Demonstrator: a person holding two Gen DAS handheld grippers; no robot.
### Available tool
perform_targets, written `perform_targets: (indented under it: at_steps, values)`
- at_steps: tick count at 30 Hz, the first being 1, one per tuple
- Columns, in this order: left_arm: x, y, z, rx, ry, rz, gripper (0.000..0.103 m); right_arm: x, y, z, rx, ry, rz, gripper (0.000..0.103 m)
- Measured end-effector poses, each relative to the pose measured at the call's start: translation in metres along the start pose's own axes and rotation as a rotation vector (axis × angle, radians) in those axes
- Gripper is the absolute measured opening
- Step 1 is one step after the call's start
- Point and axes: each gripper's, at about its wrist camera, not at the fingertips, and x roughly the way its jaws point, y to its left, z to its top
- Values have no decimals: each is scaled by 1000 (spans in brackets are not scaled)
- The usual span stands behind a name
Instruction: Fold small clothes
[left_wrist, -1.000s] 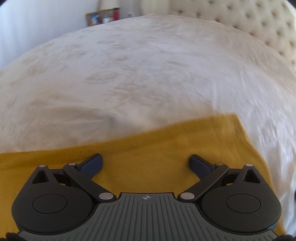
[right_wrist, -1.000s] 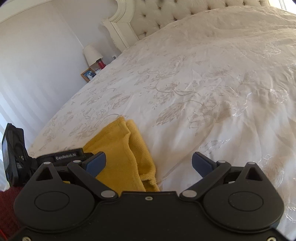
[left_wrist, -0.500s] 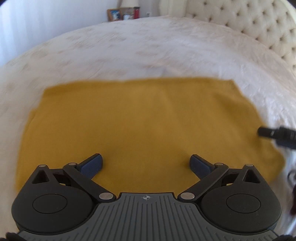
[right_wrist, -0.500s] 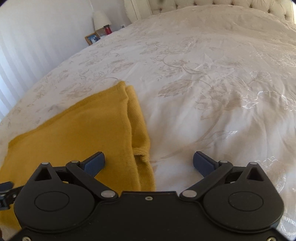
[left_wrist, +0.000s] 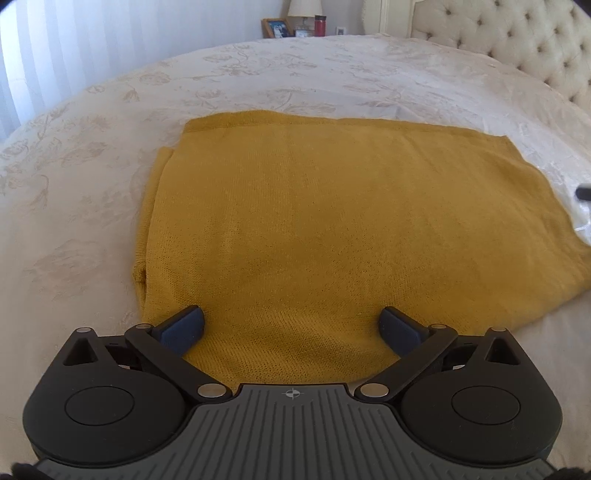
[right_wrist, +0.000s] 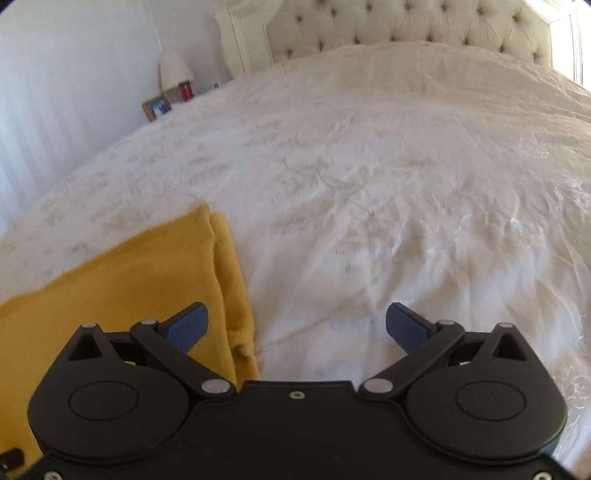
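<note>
with both the left tool (left_wrist: 291, 326) and right tool (right_wrist: 295, 325) spread wide and holding nothing, the folded yellow garment (left_wrist: 314, 221) lies flat on the bed (right_wrist: 388, 184) ahead of them, where a single-layer pinch would likely undo the fold.

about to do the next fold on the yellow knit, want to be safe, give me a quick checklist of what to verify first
1. Left gripper open and empty: ok, jaws spread wide above the near edge of the yellow sweater.
2. Right gripper open and empty: ok, jaws wide, straddling the sweater's right edge.
3. Sweater lies flat: ok, top surface smooth in the left wrist view.
4. Edges aligned: not ok, a lower layer sticks out along the left side.
5. Room on the bedspread to fold onto: ok, bare cover beyond and to the right.
6. Sleeves tucked: cannot tell, hidden inside the fold.
</note>
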Motion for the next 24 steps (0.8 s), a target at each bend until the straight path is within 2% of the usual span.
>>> perform_targets:
  at_steps: [3, 8, 13, 16, 19, 24]
  values:
    - [-1, -2, -3, -1, -15, 14, 103, 6, 11, -1, -11, 42, 68, 102]
    - [-2, -3, -4, -17, -5, 32, 103, 33, 17, -11, 20, 229, 63, 102]
    - [-3, -8, 0, -31, 22, 64, 103, 33, 2, -15, 137, 245, 107, 102]
    - [-1, -7, 2, -36, 43, 68, 103, 34, -1, -17, 164, 250, 116, 102]
    - [-1, -7, 3, -35, 57, 65, 103, 33, 4, -18, 140, 254, 95, 102]
    - [1, -5, 7, -32, 89, 58, 103, 35, 21, -24, 19, 274, 30, 102]
